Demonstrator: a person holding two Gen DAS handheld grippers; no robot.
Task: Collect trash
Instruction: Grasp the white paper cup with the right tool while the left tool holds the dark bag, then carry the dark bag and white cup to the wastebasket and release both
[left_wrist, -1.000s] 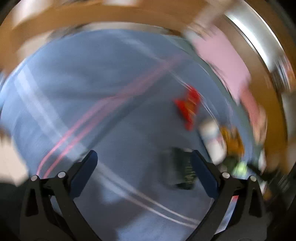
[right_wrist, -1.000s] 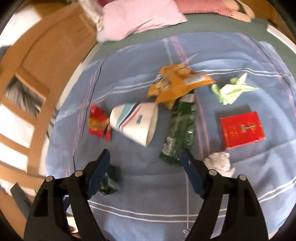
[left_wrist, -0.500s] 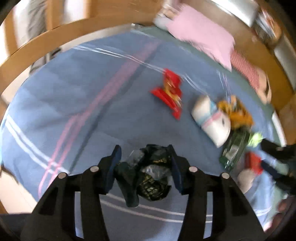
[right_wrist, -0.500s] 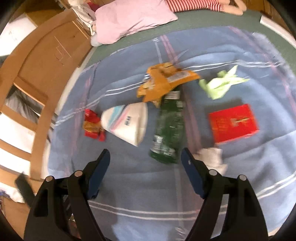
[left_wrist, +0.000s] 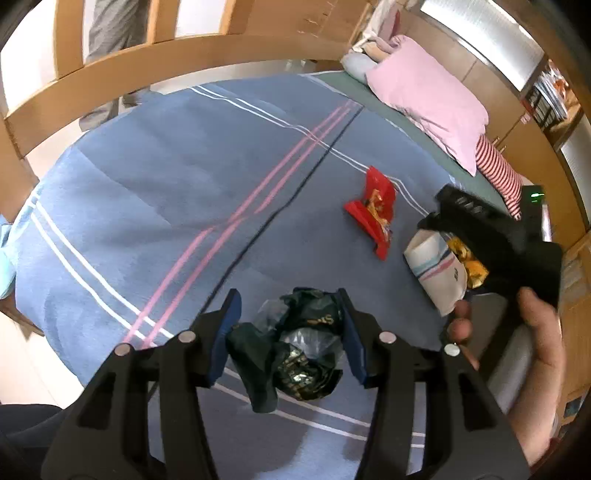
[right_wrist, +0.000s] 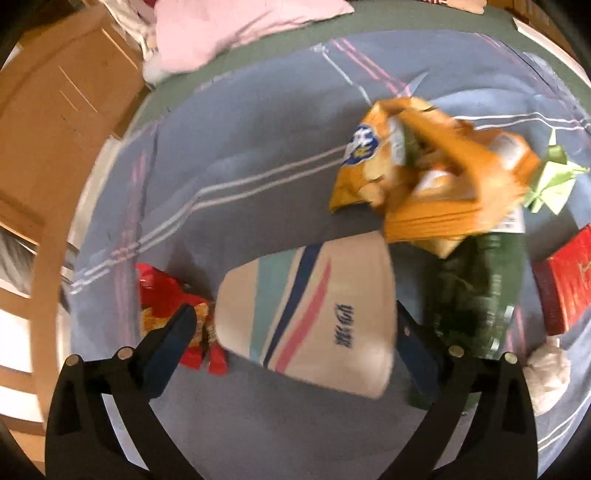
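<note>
My left gripper (left_wrist: 290, 328) is shut on a crumpled dark green wrapper (left_wrist: 295, 350) and holds it above the blue striped blanket (left_wrist: 166, 192). My right gripper (right_wrist: 295, 332) is open, its jaws on either side of a white paper cup (right_wrist: 314, 317) that lies on its side; the cup also shows in the left wrist view (left_wrist: 436, 266). A red snack wrapper (right_wrist: 170, 314) lies left of the cup, also in the left wrist view (left_wrist: 373, 214). An orange chip bag (right_wrist: 424, 173), a green bottle (right_wrist: 476, 295), green paper (right_wrist: 550, 177), a red box (right_wrist: 565, 280) and a white tissue (right_wrist: 546, 373) lie nearby.
A pink pillow (left_wrist: 428, 96) and a striped stuffed item (left_wrist: 498, 170) lie at the head of the bed. A wooden bed rail (left_wrist: 147, 62) curves around the far side. Wooden cabinets (right_wrist: 55, 110) stand beside the bed.
My left gripper closed on the dark green wrapper and lifted it. My right gripper moved forward and down until its open jaws straddle the paper cup.
</note>
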